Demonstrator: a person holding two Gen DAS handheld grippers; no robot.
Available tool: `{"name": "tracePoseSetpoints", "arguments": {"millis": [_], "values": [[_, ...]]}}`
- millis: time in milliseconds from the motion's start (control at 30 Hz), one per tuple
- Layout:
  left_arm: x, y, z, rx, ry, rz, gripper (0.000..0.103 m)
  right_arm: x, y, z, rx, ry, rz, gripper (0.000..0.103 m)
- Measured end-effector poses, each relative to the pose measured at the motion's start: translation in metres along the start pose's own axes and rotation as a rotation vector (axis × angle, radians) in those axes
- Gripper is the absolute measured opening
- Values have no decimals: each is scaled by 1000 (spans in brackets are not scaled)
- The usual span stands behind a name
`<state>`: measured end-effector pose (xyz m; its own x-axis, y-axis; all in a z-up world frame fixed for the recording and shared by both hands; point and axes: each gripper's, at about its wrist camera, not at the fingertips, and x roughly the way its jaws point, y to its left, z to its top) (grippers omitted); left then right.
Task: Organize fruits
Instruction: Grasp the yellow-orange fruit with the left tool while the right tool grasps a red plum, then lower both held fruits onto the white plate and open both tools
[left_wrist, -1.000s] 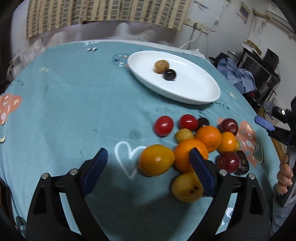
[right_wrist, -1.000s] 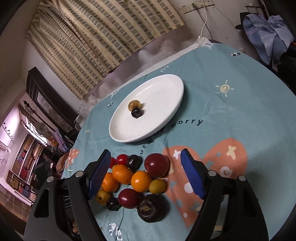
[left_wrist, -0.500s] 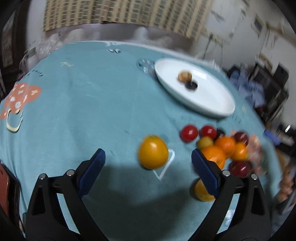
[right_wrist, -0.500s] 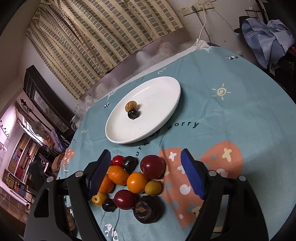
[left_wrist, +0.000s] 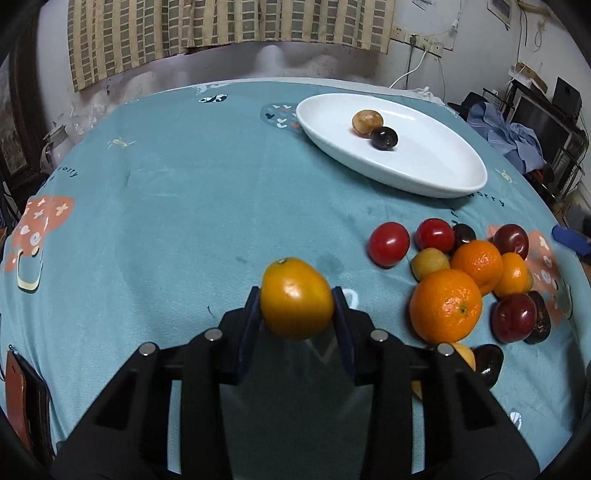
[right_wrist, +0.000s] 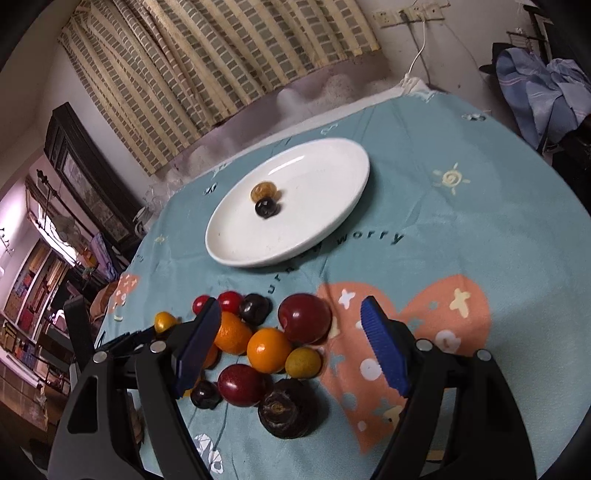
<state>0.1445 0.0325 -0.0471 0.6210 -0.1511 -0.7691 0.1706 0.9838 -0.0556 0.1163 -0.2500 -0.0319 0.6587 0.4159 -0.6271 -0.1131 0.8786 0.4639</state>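
Observation:
My left gripper (left_wrist: 296, 301) has its jaws closing on a yellow-orange fruit (left_wrist: 291, 284), and both blue pads touch its sides just above the teal cloth. To its right lies the fruit pile: a big orange (left_wrist: 445, 304), red tomatoes (left_wrist: 388, 243), plums and dark fruits. The white oval plate (left_wrist: 424, 173) at the back holds a brown fruit (left_wrist: 366, 121) and a dark one (left_wrist: 384, 137). My right gripper (right_wrist: 290, 310) hangs open over the pile (right_wrist: 267, 349), holding nothing. The plate (right_wrist: 317, 206) lies beyond it.
A round table under a teal printed cloth (left_wrist: 166, 206) carries everything. A brown wallet (left_wrist: 22, 387) lies at the near left edge. Blue clothes (right_wrist: 546, 85) and shelves stand off the table's right side. A curtain (left_wrist: 221, 29) hangs behind.
The yellow-orange fruit now sits apart from the pile, to its left. My left gripper, wide open before, has closed its pads onto that fruit. The right gripper has barely moved.

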Motion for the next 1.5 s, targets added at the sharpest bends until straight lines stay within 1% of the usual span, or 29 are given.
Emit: {"name": "tracePoseSetpoints", "arguments": {"millis": [100,133,200,267,400,467,533,600,667,733,800,867,967,1033,1100,1167,1233,1267,1300,1333,1400,1433,1500], "values": [[1,3,1,-18,3,-16,39,13,-2,-2,9,58,23,57],[1,3,0,-17,3,-15,39,18,-5,-2,24,71,26,55],[2,2,0,-11,2,-9,39,26,-13,1,58,87,31,52],[3,2,0,-11,6,-8,39,31,-17,1,80,97,33,52],[4,2,0,-11,12,-7,39,44,-17,3,87,112,21,52],[4,2,0,-11,12,-8,39,48,-17,1,80,120,9,50],[4,3,0,-16,11,-15,39,52,-18,-1,68,113,1,44],[3,3,0,-23,7,-26,38,50,-18,-1,62,111,-1,42],[1,2,0,-19,-7,-24,38,48,-21,-2,79,110,12,42],[-9,-1,2,-16,-48,-27,38,39,-21,2,92,84,30,42],[-23,-4,10,-27,-98,-51,38,26,-19,6,89,35,51,42],[-31,-11,23,-26,-123,-72,38,11,-10,15,69,-9,62,42],[-31,-33,54,26,-147,-75,38,10,8,39,14,-24,34,42],[-21,-50,76,52,-144,-96,38,20,16,59,-6,-21,10,42],[-3,-63,91,71,-132,-99,39,35,16,74,-4,-27,-11,42],[18,-71,100,75,-103,-108,39,59,15,84,1,-16,-22,42],[38,-76,105,78,-79,-113,47,83,12,89,2,15,-34,43],[43,-77,106,81,-71,-110,59,92,9,91,7,28,-53,43],[48,-76,106,80,-68,-106,65,98,6,92,10,36,-77,43],[47,-73,106,73,-70,-112,65,100,5,94,9,27,-98,43],[40,-65,104,48,-85,-135,65,92,4,93,10,-18,-87,43],[34,-59,103,35,-96,-132,65,83,4,93,12,-36,-75,44],[20,-50,99,13,-117,-116,67,67,7,92,13,-45,-55,44]]}}
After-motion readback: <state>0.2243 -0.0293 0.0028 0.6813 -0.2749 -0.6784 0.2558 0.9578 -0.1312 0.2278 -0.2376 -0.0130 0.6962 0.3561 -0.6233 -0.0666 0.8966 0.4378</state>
